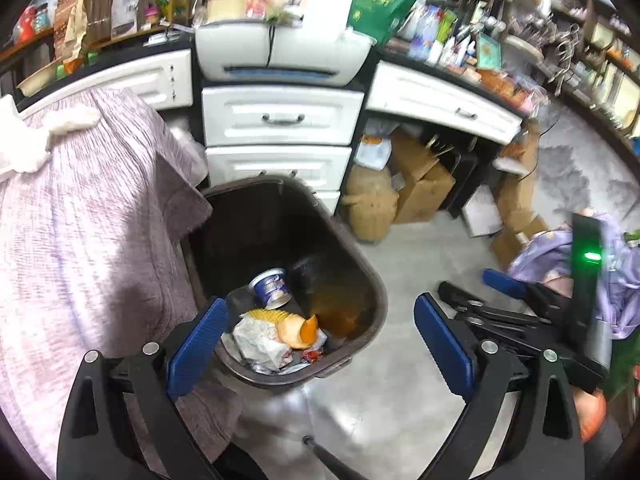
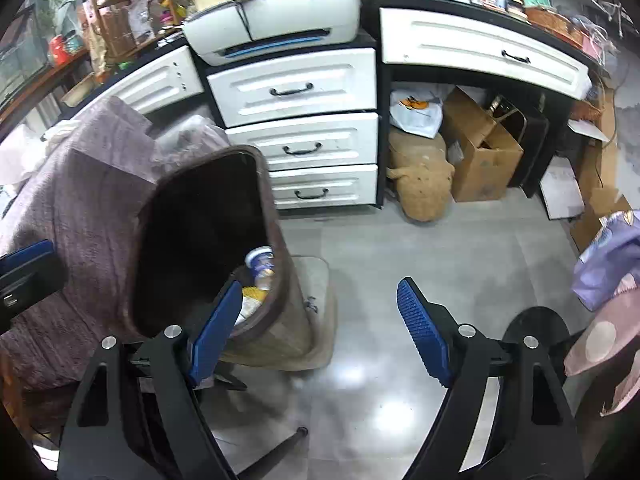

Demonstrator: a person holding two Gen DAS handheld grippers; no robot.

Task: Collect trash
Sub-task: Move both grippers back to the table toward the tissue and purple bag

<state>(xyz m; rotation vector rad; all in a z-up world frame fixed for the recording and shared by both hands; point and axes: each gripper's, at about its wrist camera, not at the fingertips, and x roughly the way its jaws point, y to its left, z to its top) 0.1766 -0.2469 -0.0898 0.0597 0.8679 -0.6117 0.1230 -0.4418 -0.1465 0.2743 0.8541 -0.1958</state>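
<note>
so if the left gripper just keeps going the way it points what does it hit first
Most likely the trash inside the brown bin: the open left gripper aims down into its mouth, at the crumpled wrapper beside the blue cup. Depth is unclear; it might clip the near rim first.

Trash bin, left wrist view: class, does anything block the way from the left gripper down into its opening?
Nothing visible does. The left gripper is open and empty above the trash bin, whose mouth is uncovered. Inside lie a blue cup and crumpled wrappers.

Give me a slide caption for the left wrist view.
Open left gripper above a brown trash bin holding a cup and wrappers.
</note>
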